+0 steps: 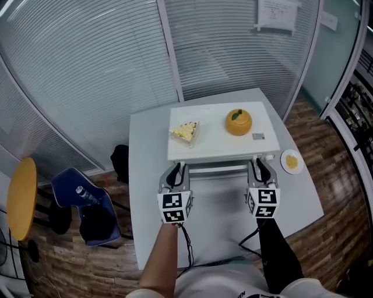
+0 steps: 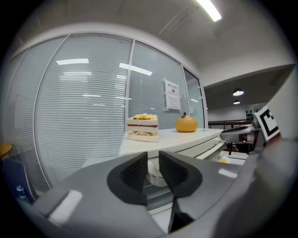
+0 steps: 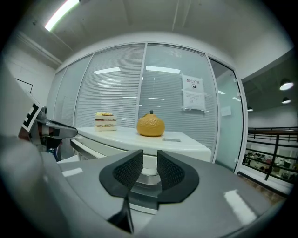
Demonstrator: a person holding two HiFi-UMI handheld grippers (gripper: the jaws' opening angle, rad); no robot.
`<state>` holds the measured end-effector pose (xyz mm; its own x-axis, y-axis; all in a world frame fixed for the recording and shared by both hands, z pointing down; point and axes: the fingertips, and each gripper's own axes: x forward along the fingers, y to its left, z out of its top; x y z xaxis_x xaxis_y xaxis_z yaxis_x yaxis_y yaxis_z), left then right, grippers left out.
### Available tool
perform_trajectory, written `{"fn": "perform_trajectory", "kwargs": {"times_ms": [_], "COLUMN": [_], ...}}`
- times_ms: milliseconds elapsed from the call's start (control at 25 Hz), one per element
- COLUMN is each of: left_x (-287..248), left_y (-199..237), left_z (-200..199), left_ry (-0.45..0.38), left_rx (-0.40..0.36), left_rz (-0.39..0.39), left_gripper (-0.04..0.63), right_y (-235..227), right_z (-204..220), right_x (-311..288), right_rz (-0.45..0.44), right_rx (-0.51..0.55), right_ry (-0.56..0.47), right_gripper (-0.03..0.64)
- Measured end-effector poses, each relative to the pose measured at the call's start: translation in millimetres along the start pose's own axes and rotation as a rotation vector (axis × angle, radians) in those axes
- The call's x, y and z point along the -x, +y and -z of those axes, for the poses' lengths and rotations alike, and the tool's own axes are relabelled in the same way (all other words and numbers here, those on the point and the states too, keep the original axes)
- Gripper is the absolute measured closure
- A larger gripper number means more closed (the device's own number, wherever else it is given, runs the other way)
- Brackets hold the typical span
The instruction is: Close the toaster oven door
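Hand-held grippers [image 1: 176,171] [image 1: 260,166] clamp door handle [image 1: 218,169]; wall notice [image 1: 277,14] unreadable.

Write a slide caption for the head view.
Left gripper and right gripper clamp the door handle of a white toaster oven topped with cake slice and an orange.

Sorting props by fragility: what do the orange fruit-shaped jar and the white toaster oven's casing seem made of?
Orange fruit-shaped jar: probably glazed ceramic; dimpled skin with soft sheen, dark leaf knob.
White toaster oven casing: likely painted metal; smooth, satin, crisp edges, though plastic is possible.
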<state>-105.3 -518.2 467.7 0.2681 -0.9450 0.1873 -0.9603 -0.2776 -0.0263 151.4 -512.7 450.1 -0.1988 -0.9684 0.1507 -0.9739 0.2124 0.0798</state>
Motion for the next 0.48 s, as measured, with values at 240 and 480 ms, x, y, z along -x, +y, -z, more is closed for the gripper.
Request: {"fn": "perform_trajectory", "kwargs": {"times_ms": [240,480], "left_x": [21.1,50.2], "left_y": [3.1,-0.7], "left_z": [-13.5,-33.1], "left_ry": [-0.038,-0.087], "left_rx": [0.006,-0.012], "left_rz": [0.024,0.064], "left_gripper": [0.457,0.457], "right_y": [15.1,37.6], "right_z": [-15.1,-32.7], "right_x": [21.3,50.4], "right_rz": [0.012,0.026], "right_rx": [0.021,0.052], "right_ry": [-0.034,-0.073], "right_gripper": [0.541,0.54]}}
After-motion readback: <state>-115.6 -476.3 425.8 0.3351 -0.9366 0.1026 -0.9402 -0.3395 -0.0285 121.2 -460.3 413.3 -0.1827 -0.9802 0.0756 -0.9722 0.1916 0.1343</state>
